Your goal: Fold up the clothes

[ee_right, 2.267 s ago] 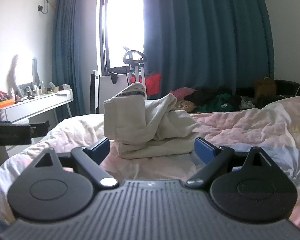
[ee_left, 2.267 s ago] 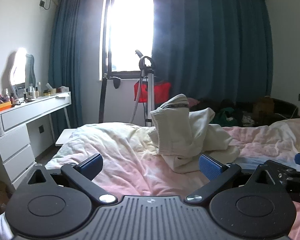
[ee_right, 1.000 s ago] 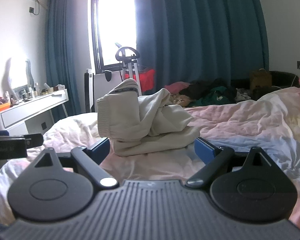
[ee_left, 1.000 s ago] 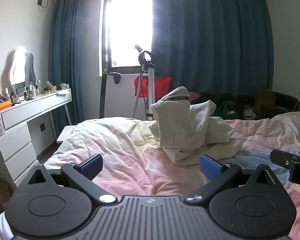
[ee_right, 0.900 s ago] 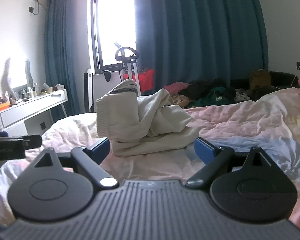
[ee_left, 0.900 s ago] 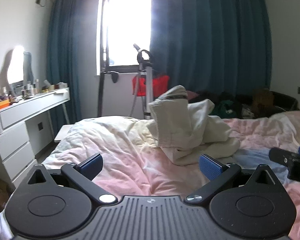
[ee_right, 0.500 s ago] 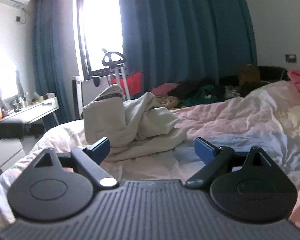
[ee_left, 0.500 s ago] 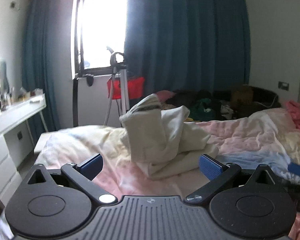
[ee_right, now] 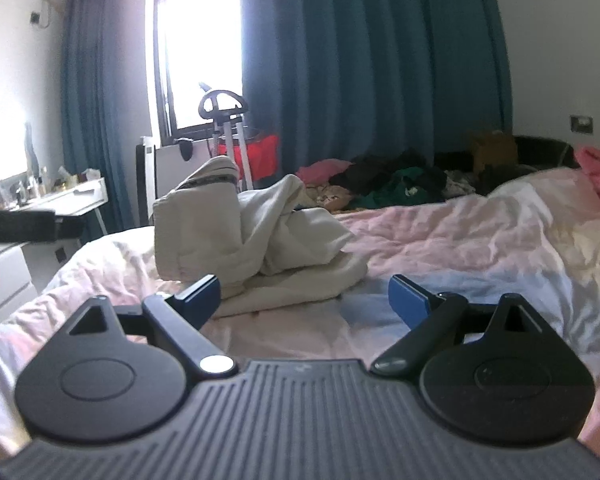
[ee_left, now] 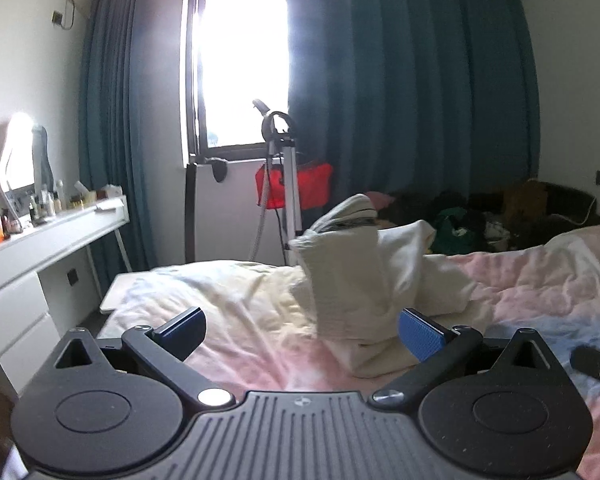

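Note:
A crumpled cream-white garment [ee_left: 364, 280] lies heaped on the bed's pink and white duvet [ee_left: 228, 300]; one ribbed end stands up. It also shows in the right wrist view [ee_right: 252, 248]. My left gripper [ee_left: 302, 334] is open and empty, just short of the heap, its right pad by the heap's near edge. My right gripper [ee_right: 304, 300] is open and empty, low over the duvet [ee_right: 480, 248], with the heap ahead and left. The right gripper's tip [ee_left: 596, 364] shows at the left view's right edge.
A white dresser [ee_left: 40, 264] with bottles stands at left. A tripod [ee_left: 280, 184] and a red bag [ee_left: 296, 190] stand by the window. Dark clothes [ee_right: 400, 184] are piled beyond the bed. Blue curtains hang behind.
Both views have swung about; the left gripper now points more to the left again, with the heap at its right pad. Both grippers stay open. The garment has not moved.

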A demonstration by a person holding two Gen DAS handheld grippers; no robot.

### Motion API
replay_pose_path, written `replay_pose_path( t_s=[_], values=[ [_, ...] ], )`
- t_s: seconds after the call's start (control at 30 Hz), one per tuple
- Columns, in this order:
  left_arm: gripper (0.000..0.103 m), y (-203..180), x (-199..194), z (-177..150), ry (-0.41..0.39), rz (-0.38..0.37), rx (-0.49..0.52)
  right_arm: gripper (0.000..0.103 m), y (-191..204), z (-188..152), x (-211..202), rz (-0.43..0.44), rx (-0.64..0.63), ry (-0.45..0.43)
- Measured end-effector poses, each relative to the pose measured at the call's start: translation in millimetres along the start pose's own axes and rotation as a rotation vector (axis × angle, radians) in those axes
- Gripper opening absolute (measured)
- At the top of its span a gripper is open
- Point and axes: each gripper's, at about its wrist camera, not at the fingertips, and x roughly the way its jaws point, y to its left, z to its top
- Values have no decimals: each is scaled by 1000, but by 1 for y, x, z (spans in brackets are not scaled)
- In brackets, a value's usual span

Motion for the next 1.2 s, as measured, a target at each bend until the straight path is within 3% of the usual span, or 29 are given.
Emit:
replay_pose_path(
  t_s=[0.2, 0.37, 0.5, 0.6, 0.7, 0.8, 0.83, 0.87, 0.9, 0.93, 1.2],
  values=[
    [103, 41, 6, -3, -9, 0, -11, 92, 39, 18, 53, 54, -75, 25],
    [103, 82, 24, -10, 13, 103, -112, 92, 77, 38, 120, 111, -107, 53],
    [103, 115, 40, -13, 13, 156, -181, 92, 134, 54, 177, 126, -259, 53],
    [103, 140, 56, -22, 44, 189, -243, 92, 173, 63, 220, 162, -297, 72],
    [103, 164, 73, -35, 91, 193, -339, 92, 205, 65, 259, 126, -341, 83],
    [103, 178, 87, -49, 144, 188, -404, 92, 224, 55, 295, -6, -429, 132],
    [103, 180, 92, -52, 154, 189, -417, 74, 225, 52, 304, -47, -439, 147],
    [103, 180, 94, -56, 160, 183, -433, 65, 222, 51, 309, -70, -432, 159],
    [103, 181, 96, -59, 167, 175, -450, 48, 217, 54, 306, -87, -407, 154],
    [103, 181, 98, -61, 178, 155, -470, 24, 210, 57, 302, -105, -378, 143],
    [103, 144, 96, -61, 161, -15, -590, 10, 124, 102, 192, -169, -174, 8]
  ],
)
